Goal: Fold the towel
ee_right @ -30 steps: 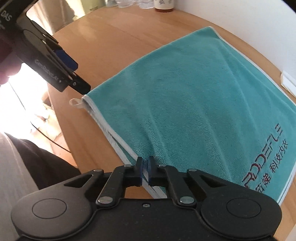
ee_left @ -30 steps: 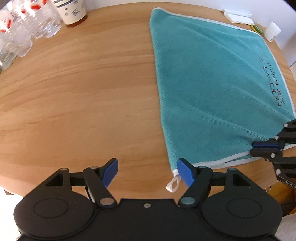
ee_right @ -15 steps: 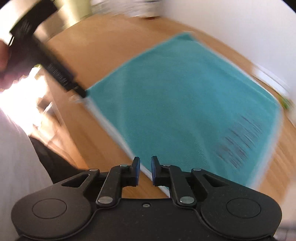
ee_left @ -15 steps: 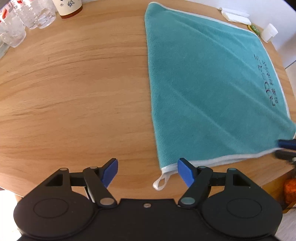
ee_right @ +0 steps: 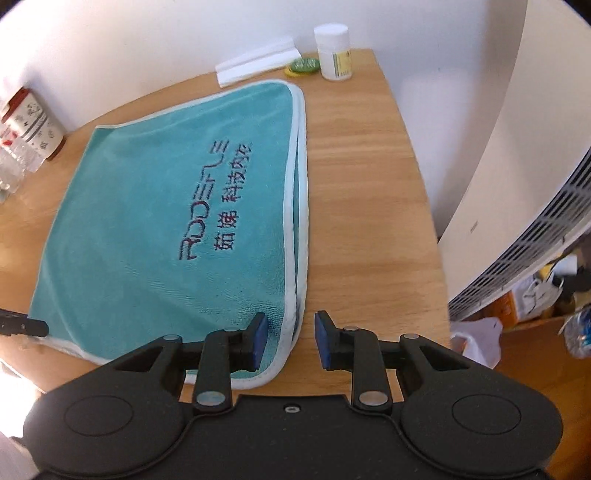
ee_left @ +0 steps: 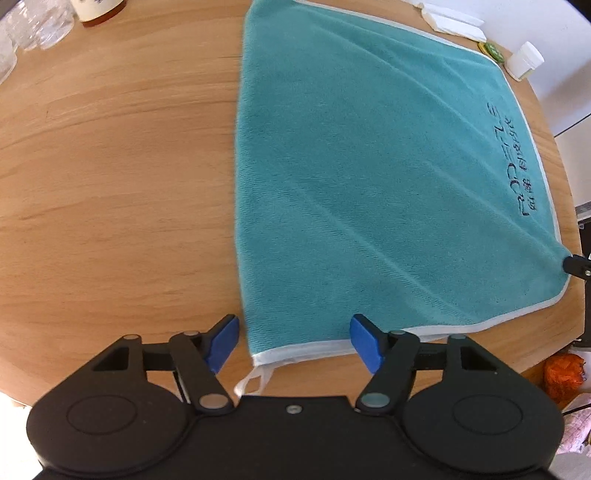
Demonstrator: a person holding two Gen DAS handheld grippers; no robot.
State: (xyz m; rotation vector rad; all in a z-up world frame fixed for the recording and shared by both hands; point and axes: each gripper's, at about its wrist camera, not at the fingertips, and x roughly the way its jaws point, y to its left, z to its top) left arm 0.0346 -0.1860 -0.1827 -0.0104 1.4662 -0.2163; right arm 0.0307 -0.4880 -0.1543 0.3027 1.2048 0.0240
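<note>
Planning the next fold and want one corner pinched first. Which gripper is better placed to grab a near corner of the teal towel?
Left, marginally. The left gripper is open with the towel corner and its white loop between its fingers. The right gripper, also open, straddles the layered side hem.

Right gripper (ee_left: pixel 578 266) cut by frame edge; glasses (ee_left: pixel 33 22) cropped, blurry

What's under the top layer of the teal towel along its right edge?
A second layer of the same towel: two white-bound hems run stacked along that side, so it is already folded once. Below that lies the wooden table. Anything between the layers further in is covered.
</note>
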